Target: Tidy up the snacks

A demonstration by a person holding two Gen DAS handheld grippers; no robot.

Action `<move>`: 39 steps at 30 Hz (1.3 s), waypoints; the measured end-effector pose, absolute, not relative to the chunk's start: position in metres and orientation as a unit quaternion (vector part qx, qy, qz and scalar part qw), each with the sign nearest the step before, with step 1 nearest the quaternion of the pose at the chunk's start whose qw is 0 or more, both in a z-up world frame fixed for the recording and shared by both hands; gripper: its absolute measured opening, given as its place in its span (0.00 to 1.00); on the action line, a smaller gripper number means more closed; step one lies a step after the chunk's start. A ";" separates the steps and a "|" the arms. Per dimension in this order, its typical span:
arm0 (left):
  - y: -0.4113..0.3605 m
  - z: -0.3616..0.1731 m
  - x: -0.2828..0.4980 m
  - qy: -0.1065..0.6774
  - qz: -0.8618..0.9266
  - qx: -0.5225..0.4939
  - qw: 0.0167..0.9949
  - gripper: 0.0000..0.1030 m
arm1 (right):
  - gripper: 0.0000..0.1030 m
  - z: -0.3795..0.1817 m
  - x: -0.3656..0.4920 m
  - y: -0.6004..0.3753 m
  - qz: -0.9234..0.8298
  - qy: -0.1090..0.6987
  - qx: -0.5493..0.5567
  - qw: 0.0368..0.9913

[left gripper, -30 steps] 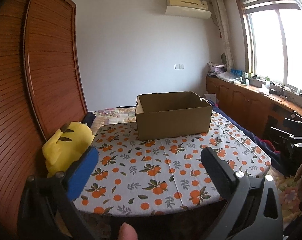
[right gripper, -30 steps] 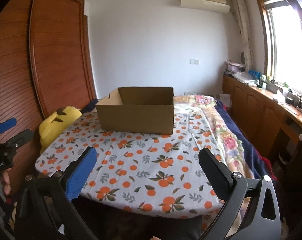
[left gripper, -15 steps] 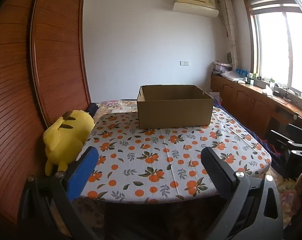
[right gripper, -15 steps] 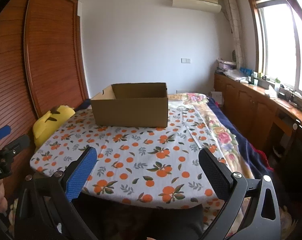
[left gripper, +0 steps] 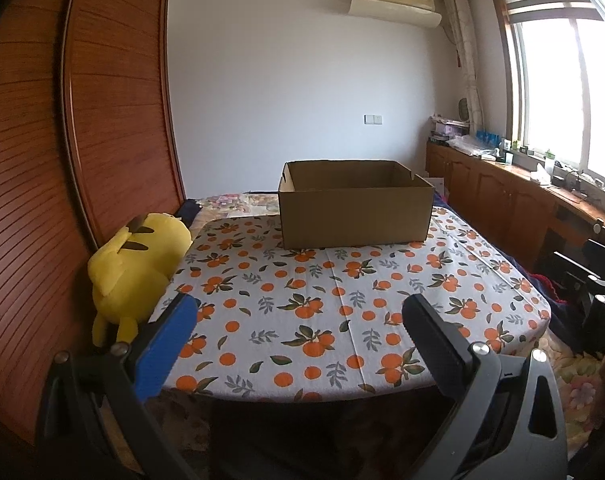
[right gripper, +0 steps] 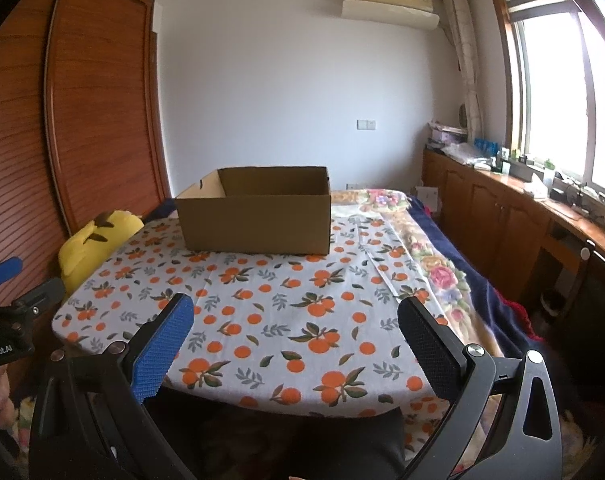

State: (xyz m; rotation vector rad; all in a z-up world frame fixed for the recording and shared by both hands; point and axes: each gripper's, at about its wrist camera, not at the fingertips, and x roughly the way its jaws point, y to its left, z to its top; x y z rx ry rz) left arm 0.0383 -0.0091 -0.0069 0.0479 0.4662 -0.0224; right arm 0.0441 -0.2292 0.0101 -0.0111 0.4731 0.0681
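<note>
Both the left tongs (left gripper: 298,332) and right tongs (right gripper: 294,330) gaped wide and held nothing, short of the orange-print bench (left gripper: 382,280). The open cardboard box (left gripper: 356,212) stood at its far end, a yellow plush toy (left gripper: 134,268) beside the bench's left edge.

The left claw (right gripper: 6,280) body bears partly cut-off lettering "enRobot.AI".

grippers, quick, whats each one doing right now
Left gripper: open, holding nothing.
Right gripper: open, holding nothing.
</note>
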 end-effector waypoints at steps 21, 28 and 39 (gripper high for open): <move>-0.007 -0.002 0.035 0.224 -0.010 0.029 0.974 1.00 | 1.00 0.012 0.043 -0.229 0.034 0.232 -0.007 0.972; -0.007 -0.001 0.035 0.222 -0.009 0.030 0.975 1.00 | 1.00 0.012 0.042 -0.229 0.034 0.230 -0.004 0.973; -0.008 0.000 0.033 0.218 -0.008 0.033 0.975 1.00 | 1.00 0.012 0.042 -0.228 0.034 0.230 -0.004 0.972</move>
